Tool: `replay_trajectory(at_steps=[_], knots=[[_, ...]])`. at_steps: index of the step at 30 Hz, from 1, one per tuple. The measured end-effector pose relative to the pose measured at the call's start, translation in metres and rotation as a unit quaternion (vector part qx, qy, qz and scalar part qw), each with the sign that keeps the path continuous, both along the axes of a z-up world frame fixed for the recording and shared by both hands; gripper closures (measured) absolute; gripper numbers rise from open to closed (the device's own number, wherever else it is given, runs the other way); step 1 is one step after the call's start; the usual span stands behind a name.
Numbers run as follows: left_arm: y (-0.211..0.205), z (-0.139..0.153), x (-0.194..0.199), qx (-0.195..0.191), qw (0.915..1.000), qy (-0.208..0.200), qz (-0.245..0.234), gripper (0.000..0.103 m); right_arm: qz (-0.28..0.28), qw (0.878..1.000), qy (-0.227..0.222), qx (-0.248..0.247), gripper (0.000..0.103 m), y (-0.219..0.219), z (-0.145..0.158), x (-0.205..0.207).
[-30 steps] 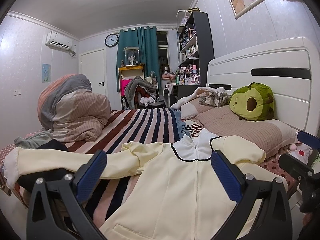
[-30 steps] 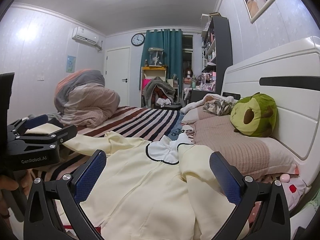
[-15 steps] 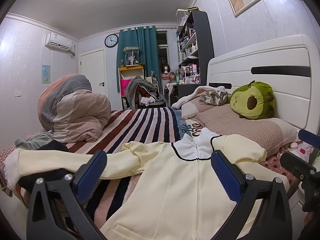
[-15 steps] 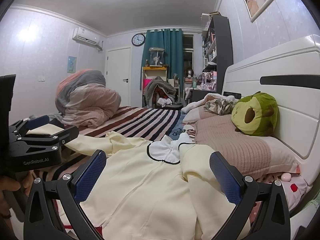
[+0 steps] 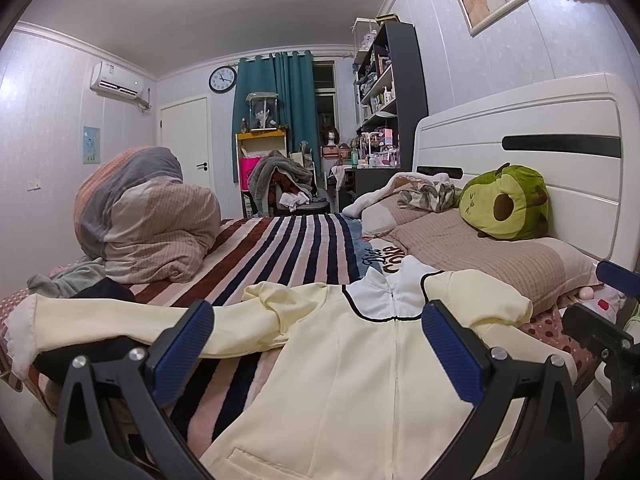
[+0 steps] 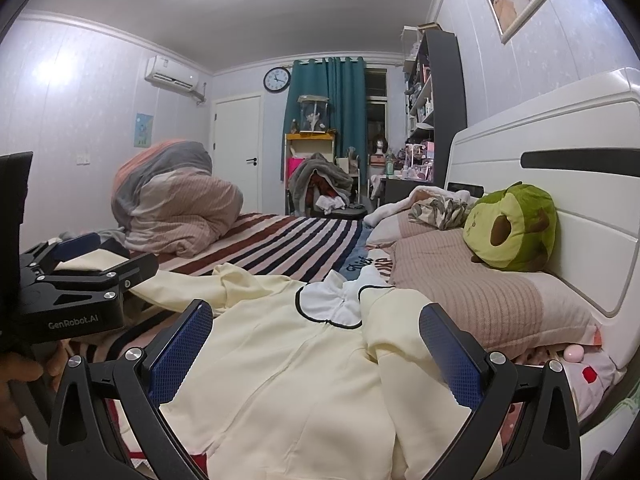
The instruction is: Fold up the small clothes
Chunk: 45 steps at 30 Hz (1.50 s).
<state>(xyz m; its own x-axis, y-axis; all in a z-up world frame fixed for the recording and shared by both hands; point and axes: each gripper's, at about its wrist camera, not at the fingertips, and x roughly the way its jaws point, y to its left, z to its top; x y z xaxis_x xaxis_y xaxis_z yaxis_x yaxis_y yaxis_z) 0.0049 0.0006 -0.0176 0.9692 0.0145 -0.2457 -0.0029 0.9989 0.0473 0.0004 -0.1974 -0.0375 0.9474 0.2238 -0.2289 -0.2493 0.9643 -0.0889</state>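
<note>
cream dress (image 5: 360, 380) flat, both grippers agape

Dress (image 5: 360, 380) lies flat at near edge of bed (image 5: 288, 248), collar toward far edge, one sleeve out toward foot-end. Pillow (image 5: 480, 256) along headboard (image 5: 520, 152), plush toy (image 5: 504, 208) on it. Bundled duvet (image 5: 144, 216) at foot-end, beyond the sleeve.

matt cream cloth garment (image 5: 360, 376), fuzzy striped blanket (image 5: 280, 248), glossy white headboard (image 5: 520, 128), plush avocado (image 5: 504, 208)
</note>
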Motion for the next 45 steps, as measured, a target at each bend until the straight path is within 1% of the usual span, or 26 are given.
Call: replay_trajectory(at_steps=[4, 8, 12, 16, 19, 20, 21, 22, 23, 24, 27, 28, 30, 35, 36, 39, 40, 42, 44, 45], knots=[[0.004, 0.001, 0.001, 0.0, 1.0, -0.001, 0.005, 0.001, 0.004, 1.0, -0.005, -0.003, 0.001, 0.006, -0.002, -0.001], [0.024, 0.001, 0.002, -0.002, 0.9999, 0.005, 0.016, 0.001, 0.015, 1.0, 0.003, 0.005, 0.0, 0.021, -0.005, -0.001], [0.054, 0.0, 0.001, -0.002, 0.9995, 0.013, 0.029, 0.001, 0.033, 0.999, 0.021, 0.007, 0.0, 0.043, -0.006, 0.009], [0.105, -0.001, -0.007, -0.017, 0.9984, 0.005, 0.053, 0.001, 0.053, 0.998, 0.035, -0.02, 0.0, 0.072, -0.013, 0.014], [0.166, -0.003, -0.025, -0.037, 0.9935, -0.012, 0.107, 0.001, 0.08, 0.995, 0.063, -0.024, 0.0, 0.096, -0.021, 0.021], [0.18, -0.004, -0.03, -0.044, 0.9919, -0.018, 0.118, 0.001, 0.089, 0.993, 0.075, -0.02, 0.0, 0.085, -0.021, 0.029], [0.206, -0.005, -0.041, -0.06, 0.9886, -0.031, 0.134, 0.001, 0.098, 0.991, 0.085, -0.02, 0.0, 0.092, -0.024, 0.032], [0.221, -0.007, -0.046, -0.072, 0.9868, -0.037, 0.141, 0.001, 0.106, 0.99, 0.095, -0.023, 0.0, 0.099, -0.026, 0.036], [0.244, -0.009, -0.053, -0.092, 0.9836, -0.039, 0.15, 0.001, 0.113, 0.988, 0.103, -0.027, 0.0, 0.107, -0.029, 0.039], [0.264, -0.012, -0.058, -0.109, 0.9804, -0.035, 0.16, 0.001, 0.117, 0.987, 0.109, -0.029, 0.0, 0.105, -0.032, 0.042], [0.305, -0.025, -0.068, -0.139, 0.9719, -0.023, 0.189, 0.001, 0.127, 0.983, 0.124, -0.038, 0.0, 0.124, -0.039, 0.05], [0.315, -0.03, -0.071, -0.147, 0.9699, -0.021, 0.193, 0.001, 0.13, 0.982, 0.129, -0.036, 0.0, 0.121, -0.041, 0.052], [0.335, -0.043, -0.074, -0.173, 0.966, -0.013, 0.192, 0.001, 0.142, 0.979, 0.14, -0.031, 0.0, 0.131, -0.044, 0.056], [0.361, -0.072, -0.062, -0.233, 0.9558, 0.008, 0.179, 0.001, 0.147, 0.977, 0.15, -0.041, 0.0, 0.141, -0.05, 0.06], [0.367, -0.079, -0.06, -0.25, 0.9521, 0.011, 0.176, 0.001, 0.146, 0.977, 0.151, -0.042, 0.0, 0.142, -0.05, 0.061], [0.37, -0.09, -0.058, -0.277, 0.9462, 0.013, 0.167, 0.001, 0.143, 0.976, 0.157, -0.041, 0.0, 0.142, -0.051, 0.061], [0.369, -0.091, -0.057, -0.282, 0.9456, 0.012, 0.161, 0.002, 0.142, 0.976, 0.158, -0.041, 0.0, 0.141, -0.051, 0.061], [0.367, -0.091, -0.056, -0.286, 0.9459, 0.009, 0.153, 0.011, 0.139, 0.977, 0.159, -0.042, 0.0, 0.141, -0.052, 0.064], [0.363, -0.087, -0.058, -0.278, 0.9481, 0.001, 0.155, 0.024, 0.137, 0.977, 0.158, -0.042, 0.0, 0.14, -0.052, 0.065], [0.362, -0.084, -0.06, -0.272, 0.9493, -0.006, 0.157, 0.027, 0.136, 0.977, 0.158, -0.041, 0.0, 0.139, -0.051, 0.065]])
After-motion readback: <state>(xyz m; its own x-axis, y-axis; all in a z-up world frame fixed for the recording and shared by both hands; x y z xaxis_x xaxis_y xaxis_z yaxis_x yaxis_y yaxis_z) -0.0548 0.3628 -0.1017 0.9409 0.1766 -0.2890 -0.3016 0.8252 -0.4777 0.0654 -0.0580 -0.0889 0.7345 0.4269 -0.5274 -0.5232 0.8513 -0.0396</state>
